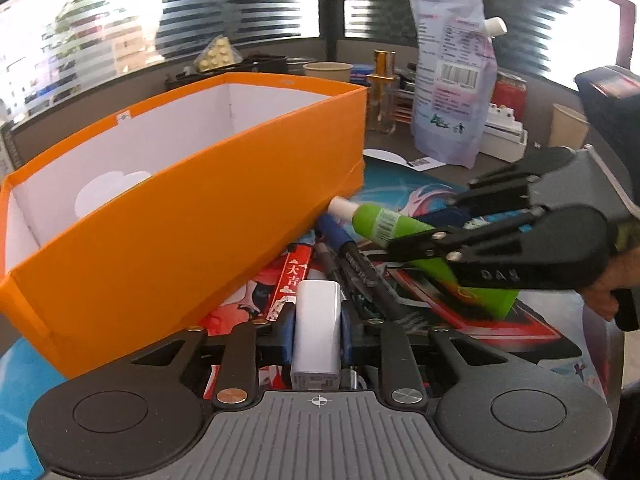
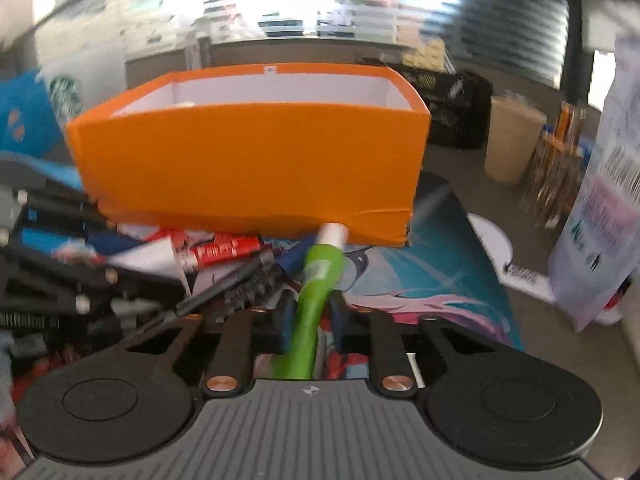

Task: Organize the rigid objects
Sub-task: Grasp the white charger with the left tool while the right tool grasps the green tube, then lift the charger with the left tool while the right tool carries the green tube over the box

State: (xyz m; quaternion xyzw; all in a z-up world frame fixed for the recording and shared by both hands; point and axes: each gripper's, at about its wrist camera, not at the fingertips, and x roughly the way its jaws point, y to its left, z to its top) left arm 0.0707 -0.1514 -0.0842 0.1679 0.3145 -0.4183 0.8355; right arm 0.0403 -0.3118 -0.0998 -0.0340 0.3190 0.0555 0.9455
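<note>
**Both grippers loaded, box not yet fed**

Left gripper [image 1: 318,320] pinches a white rectangular block [image 1: 316,336], smooth hard plastic with rounded edges, standing between the blue pads. Right gripper [image 2: 310,316] is clamped on a green tube [image 2: 316,292]: glossy soft-walled body, white cap [image 2: 334,234] pointing to 12 o'clock in the right wrist view and just short of, maybe touching, the box wall. In the left wrist view that tube lies at 3 o'clock with the right tongs closed on its flat tail end.

Orange box [image 1: 224,184]: matte cardboard, white inside, open top, at 10 o'clock from the left gripper and 12 o'clock from the right. Looks nearly empty; a pale patch on the floor I can't identify.

Loose pile between the grippers and box: dark pens [image 1: 360,272], a red printed packet [image 1: 290,276], all on a glossy printed mat [image 2: 420,276].

Likely step: lift both items clear of the pile and over the rim. Advice: raise before moving forward so the cap doesn't shove the light cardboard wall; the tube may sag from a tail grip, so keep it level. Release low inside, one hand at a time.
</note>
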